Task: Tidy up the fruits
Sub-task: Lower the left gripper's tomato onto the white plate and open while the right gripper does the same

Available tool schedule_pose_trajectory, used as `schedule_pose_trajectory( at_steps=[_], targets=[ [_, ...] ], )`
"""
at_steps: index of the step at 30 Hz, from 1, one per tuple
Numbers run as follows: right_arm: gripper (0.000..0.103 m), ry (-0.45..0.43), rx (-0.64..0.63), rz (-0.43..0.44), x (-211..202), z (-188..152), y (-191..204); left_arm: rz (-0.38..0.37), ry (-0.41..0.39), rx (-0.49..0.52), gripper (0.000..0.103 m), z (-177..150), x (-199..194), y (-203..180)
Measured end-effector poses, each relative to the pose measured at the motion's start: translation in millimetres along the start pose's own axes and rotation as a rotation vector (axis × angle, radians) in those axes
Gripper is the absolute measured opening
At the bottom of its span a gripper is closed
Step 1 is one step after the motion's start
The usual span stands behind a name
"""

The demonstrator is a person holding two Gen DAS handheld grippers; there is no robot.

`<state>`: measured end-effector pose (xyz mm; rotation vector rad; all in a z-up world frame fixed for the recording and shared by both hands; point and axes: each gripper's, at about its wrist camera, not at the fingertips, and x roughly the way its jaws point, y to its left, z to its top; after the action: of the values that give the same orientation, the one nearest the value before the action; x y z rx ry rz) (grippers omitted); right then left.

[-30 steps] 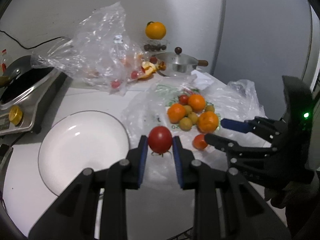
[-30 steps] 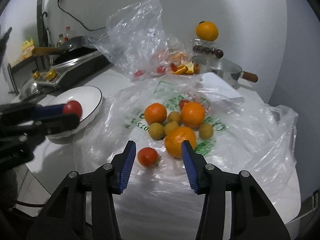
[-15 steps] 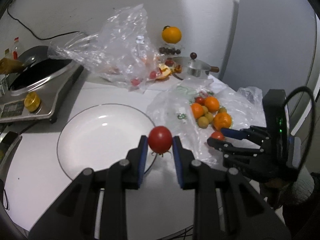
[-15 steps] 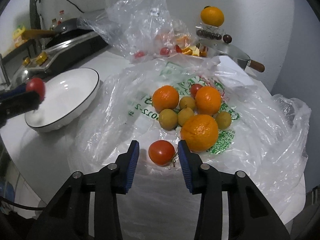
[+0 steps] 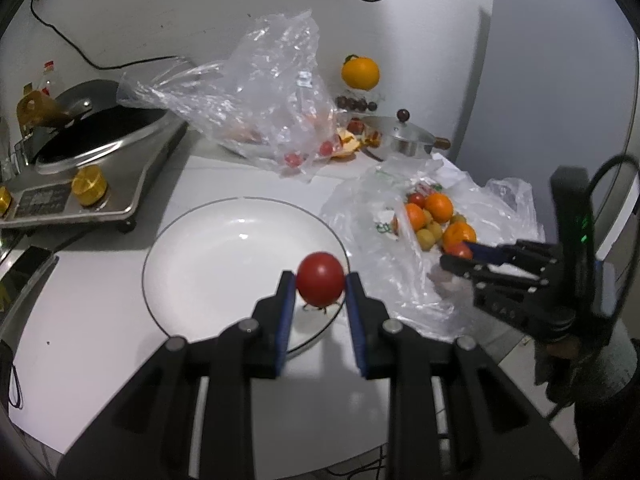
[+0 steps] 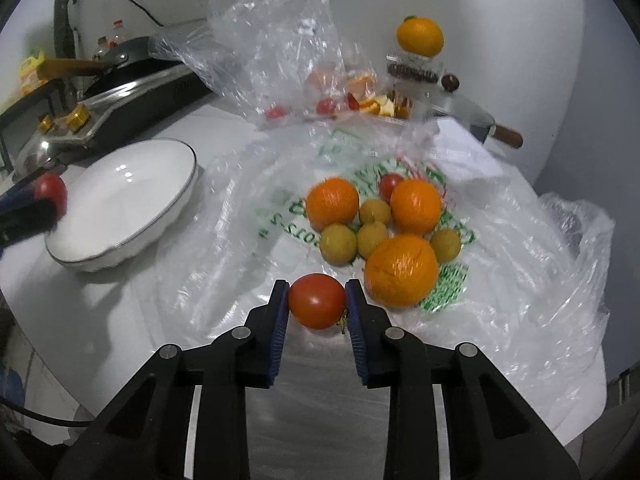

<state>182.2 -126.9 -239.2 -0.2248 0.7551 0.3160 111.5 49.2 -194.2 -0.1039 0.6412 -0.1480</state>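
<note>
**Both tongs clamped on tomatoes**

My left gripper [image 5: 321, 285] pinches a red tomato [image 5: 320, 284] over the white plate's [image 5: 208, 264] near rim, frame centre. My right gripper [image 6: 317, 300] squeezes a second tomato [image 6: 317, 301] on the plastic bag [image 6: 520, 280], beside the oranges [image 6: 401, 271]. The bag's green print is unreadable.

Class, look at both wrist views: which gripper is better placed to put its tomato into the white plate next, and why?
Left. The left gripper holds its tomato over the white plate's near rim. The right gripper grips its own tomato down on the plastic bag, beside the oranges.
</note>
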Motion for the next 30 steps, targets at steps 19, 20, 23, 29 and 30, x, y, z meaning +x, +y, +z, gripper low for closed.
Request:
schedule_pose_trajectory(
  at_steps=[19,20,23,29,30],
  targets=[
    [0.030,-0.155,-0.096,0.100,-37,49,60,0.089,-0.026,-0.029,0.026,-1,-8,48],
    [0.030,-0.157,-0.101,0.111,-35,51,63,0.094,-0.025,-0.029,0.026,0,-7,51],
    [0.030,-0.168,-0.119,0.141,-28,57,75,0.112,-0.025,-0.026,0.026,1,-3,59],
    [0.030,-0.174,-0.149,0.197,-12,69,97,0.138,-0.015,-0.032,0.026,3,8,76],
    [0.030,-0.175,-0.151,0.206,-9,71,100,0.142,-0.008,-0.038,0.026,4,11,79]
  ],
)
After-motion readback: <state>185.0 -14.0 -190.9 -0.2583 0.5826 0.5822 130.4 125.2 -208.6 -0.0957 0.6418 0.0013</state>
